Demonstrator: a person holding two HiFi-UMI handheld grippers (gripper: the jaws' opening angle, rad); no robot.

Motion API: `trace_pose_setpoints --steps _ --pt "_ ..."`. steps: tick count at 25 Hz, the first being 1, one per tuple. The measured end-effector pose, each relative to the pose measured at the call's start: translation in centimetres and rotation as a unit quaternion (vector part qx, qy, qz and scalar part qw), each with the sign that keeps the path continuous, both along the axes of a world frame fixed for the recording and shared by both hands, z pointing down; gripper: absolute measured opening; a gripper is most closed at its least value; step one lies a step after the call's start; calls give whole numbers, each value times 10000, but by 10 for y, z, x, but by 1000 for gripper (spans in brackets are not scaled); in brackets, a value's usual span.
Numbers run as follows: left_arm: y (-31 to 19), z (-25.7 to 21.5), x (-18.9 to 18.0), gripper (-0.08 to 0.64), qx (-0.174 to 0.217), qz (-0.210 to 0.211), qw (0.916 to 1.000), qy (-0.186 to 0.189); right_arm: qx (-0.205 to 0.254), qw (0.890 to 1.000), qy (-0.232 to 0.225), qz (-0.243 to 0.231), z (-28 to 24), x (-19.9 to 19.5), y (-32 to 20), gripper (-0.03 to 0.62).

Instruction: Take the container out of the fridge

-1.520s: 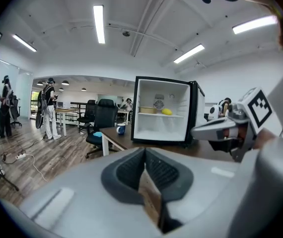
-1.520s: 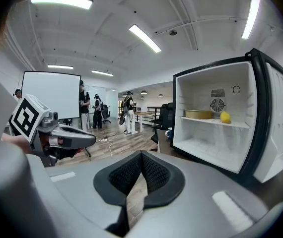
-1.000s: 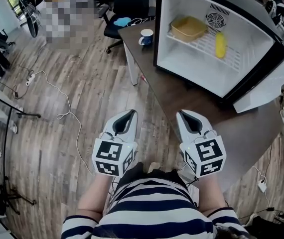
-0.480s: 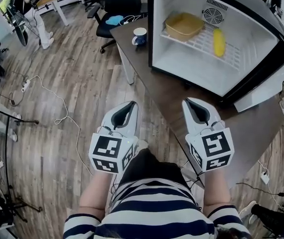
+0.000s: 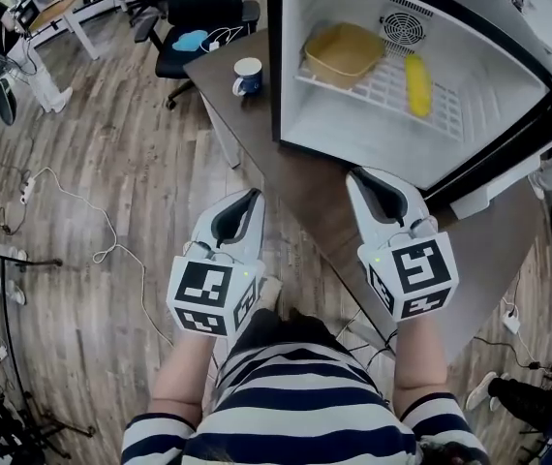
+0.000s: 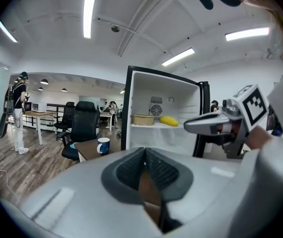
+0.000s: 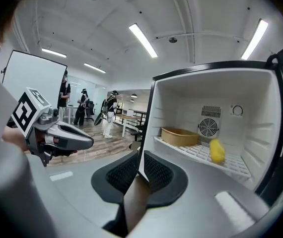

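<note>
Container (image 5: 342, 52), a shallow tan tub, sits on the left of the wire shelf (image 5: 383, 90) in the open fridge (image 5: 286, 95), near a yellow item (image 5: 417, 85). It looks light, stiff and thin-walled, so it is probably best pinched over its near rim. Left gripper (image 5: 248, 198): pads pressed together. Right gripper (image 5: 358, 175): jaws just opening, slightly spread, nothing between them. Only the head view shows the tub's apparently empty interior, whereas the right gripper view shows its side wall.
</note>
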State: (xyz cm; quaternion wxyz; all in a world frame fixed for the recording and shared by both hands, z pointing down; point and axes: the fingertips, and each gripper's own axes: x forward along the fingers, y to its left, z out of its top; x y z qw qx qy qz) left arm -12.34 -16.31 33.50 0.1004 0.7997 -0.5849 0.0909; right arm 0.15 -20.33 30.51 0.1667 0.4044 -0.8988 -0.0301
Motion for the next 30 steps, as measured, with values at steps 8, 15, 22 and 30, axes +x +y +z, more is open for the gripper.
trace_pose_setpoints --steps 8,15,22,30 --pt "-39 4 -13 0 -32 145 9999 16 236 9997 53 19 -10 -18 -46 86" --pt "-68 3 -17 0 5 218 9997 69 599 9981 126 78 -29 -25 -83 113" --pt "-92 11 -20 0 -37 263 9996 126 950 9949 283 170 -44 -32 -121 126" --pt "-115 19 -22 0 -93 348 9992 155 1061 9915 737 125 -35 -39 -161 132"
